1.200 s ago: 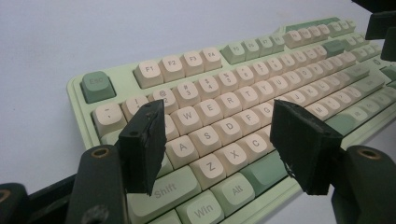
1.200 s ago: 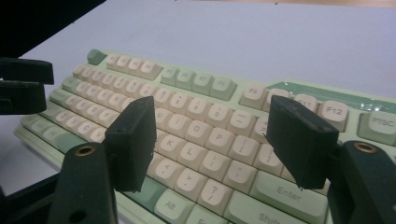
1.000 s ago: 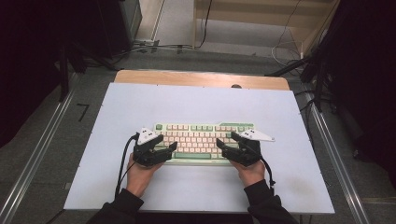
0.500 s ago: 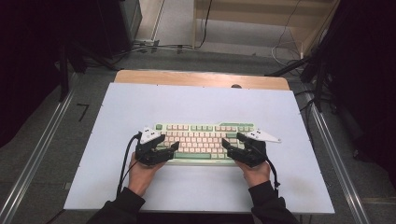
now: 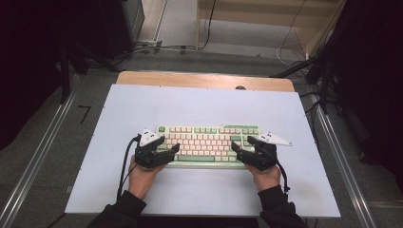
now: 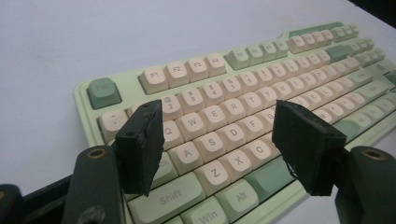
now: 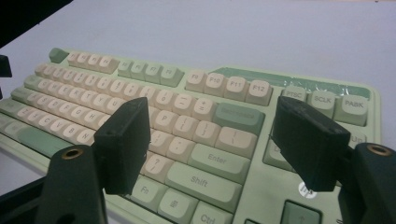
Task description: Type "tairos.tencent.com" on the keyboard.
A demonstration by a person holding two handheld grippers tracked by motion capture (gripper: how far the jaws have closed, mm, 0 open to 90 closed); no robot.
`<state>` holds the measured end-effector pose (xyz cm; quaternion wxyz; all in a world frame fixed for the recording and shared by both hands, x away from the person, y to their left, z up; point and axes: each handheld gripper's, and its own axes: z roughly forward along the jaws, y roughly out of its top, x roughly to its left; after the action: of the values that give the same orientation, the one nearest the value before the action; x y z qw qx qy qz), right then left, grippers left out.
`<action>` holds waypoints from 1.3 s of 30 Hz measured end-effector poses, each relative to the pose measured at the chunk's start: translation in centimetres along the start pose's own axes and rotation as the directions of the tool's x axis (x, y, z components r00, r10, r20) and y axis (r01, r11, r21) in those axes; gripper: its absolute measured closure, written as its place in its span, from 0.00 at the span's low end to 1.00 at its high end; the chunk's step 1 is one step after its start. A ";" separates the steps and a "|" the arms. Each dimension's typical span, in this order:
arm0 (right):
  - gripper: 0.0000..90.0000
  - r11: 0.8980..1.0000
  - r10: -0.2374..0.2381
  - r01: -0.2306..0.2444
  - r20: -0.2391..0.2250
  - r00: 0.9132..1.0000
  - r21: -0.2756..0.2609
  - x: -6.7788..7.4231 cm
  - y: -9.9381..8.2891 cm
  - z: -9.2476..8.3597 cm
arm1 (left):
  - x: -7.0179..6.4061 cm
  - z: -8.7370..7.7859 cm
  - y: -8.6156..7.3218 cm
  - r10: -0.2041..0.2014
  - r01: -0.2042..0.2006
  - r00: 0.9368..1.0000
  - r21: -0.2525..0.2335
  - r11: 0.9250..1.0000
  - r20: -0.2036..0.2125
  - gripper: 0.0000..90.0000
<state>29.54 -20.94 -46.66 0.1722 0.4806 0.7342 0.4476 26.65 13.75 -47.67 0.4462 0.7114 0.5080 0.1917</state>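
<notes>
A pale green keyboard (image 5: 209,142) with cream and green keys lies flat on the white table top (image 5: 199,107), near the front. My left gripper (image 5: 169,145) hovers over its left front corner, open, with the letter keys (image 6: 224,116) showing between the pads. At the right front corner my right gripper (image 5: 243,142) is open too, and its jaws have just been opening wider. In the right gripper view the Enter and Shift keys (image 7: 205,168) lie below the gap, and nothing is held. A hand holds each gripper from the table's near edge.
A wooden strip (image 5: 204,80) runs along the table's far edge. Metal rails (image 5: 38,161) flank the table on both sides. Cables and dark stands occupy the floor beyond. Bare white surface surrounds the keyboard.
My right gripper has shifted slightly and turned, so its grey plate now points farther right. The left gripper and the keyboard stay where they were.
</notes>
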 end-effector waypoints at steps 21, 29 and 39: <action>0.26 0.998 0.052 -0.050 0.101 0.994 -0.023 -4.3 -1.9 -4.6 | 1.1 -2.2 -0.5 -0.030 0.027 0.998 -0.055 0.998 -0.061 0.30; 0.26 0.996 0.083 -0.079 0.151 0.985 -0.031 -5.5 -2.7 -5.9 | 0.9 -2.1 -0.3 -0.017 0.015 0.999 -0.056 0.998 -0.046 0.30; 0.26 0.993 0.114 -0.107 0.206 0.972 -0.048 -7.0 -3.5 -7.4 | 1.7 -2.6 -0.6 -0.026 0.022 0.998 -0.065 0.998 -0.062 0.30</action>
<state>25.89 -31.06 -46.74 0.2316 0.5617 0.6759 0.4171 25.12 16.45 -47.07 0.4551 0.6842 0.5236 0.2249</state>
